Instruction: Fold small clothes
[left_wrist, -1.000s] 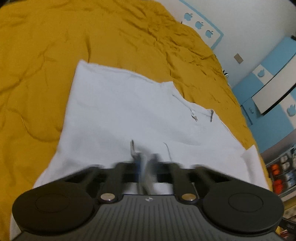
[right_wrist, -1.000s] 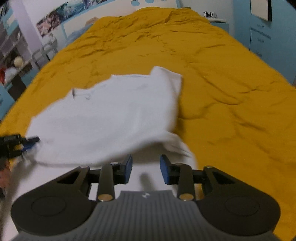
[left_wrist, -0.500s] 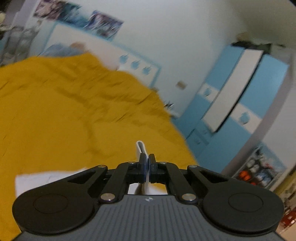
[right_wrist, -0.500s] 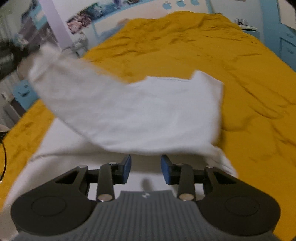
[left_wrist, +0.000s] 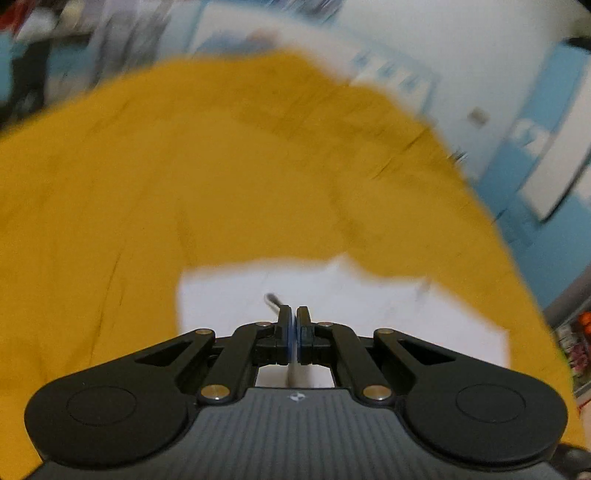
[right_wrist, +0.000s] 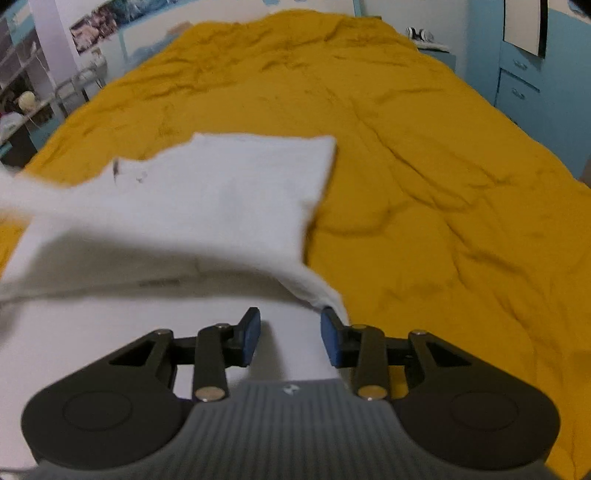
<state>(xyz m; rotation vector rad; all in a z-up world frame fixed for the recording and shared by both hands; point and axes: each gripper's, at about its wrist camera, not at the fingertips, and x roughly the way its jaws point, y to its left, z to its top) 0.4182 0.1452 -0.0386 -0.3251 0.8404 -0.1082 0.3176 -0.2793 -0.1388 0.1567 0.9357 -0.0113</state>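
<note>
L gripper (left_wrist: 294, 334) was clamped on edge of white garment (right_wrist: 207, 206), which lay on the yellow bedspread (right_wrist: 424, 177). R gripper (right_wrist: 290, 341) jaws apart, empty, over garment's near part w/ its folded flap just ahead.

Bed (right_wrist: 424, 177) covered by a wrinkled mustard-yellow quilt (right_wrist: 258, 85), filling most of both views. One white garment (right_wrist: 207, 199) lies directly on the quilt at the near end, partly folded over itself, its left edge lifted off the quilt. Left-wrist view blurred.
</note>
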